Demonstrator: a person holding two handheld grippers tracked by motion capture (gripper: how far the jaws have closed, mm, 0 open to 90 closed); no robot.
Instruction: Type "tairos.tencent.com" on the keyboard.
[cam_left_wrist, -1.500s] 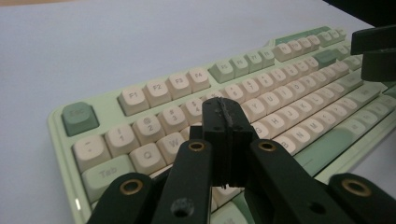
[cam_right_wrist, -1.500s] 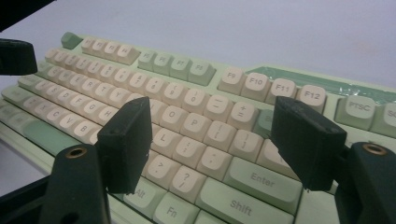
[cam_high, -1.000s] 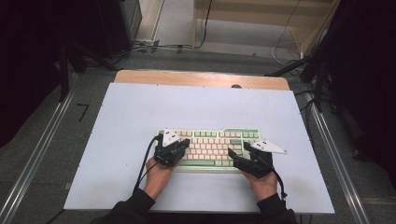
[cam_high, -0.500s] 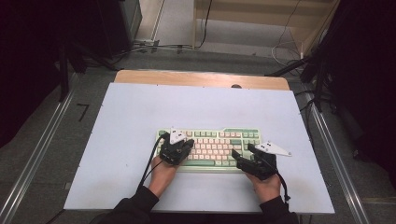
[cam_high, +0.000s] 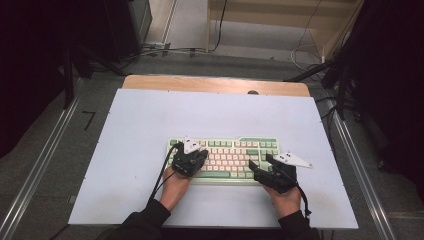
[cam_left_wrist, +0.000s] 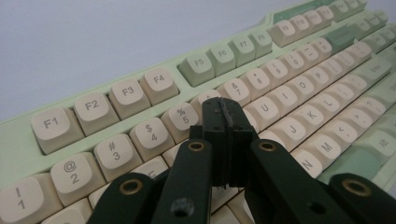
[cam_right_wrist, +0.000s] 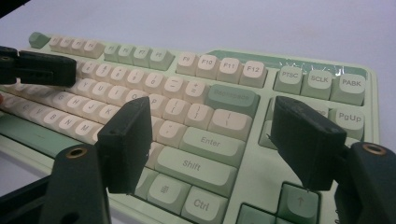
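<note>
Keyboard (cam_high: 225, 157) sits toward the table's (cam_high: 150, 120) near edge; left gripper (cam_high: 192, 159), jaws pressed together, has shifted rightward; right gripper (cam_high: 262, 167) spread, unmoved.

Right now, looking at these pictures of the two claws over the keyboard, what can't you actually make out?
- Left gripper view: the left gripper, shut, covers the keys beneath it; whether it touches the keyboard cannot be told.
- Right gripper view: the right gripper, open, blocks keys beside Enter; the Backspace label is blurred.
- High view: key labels are too small to read; the hands cover the keyboard's front edge.
</note>
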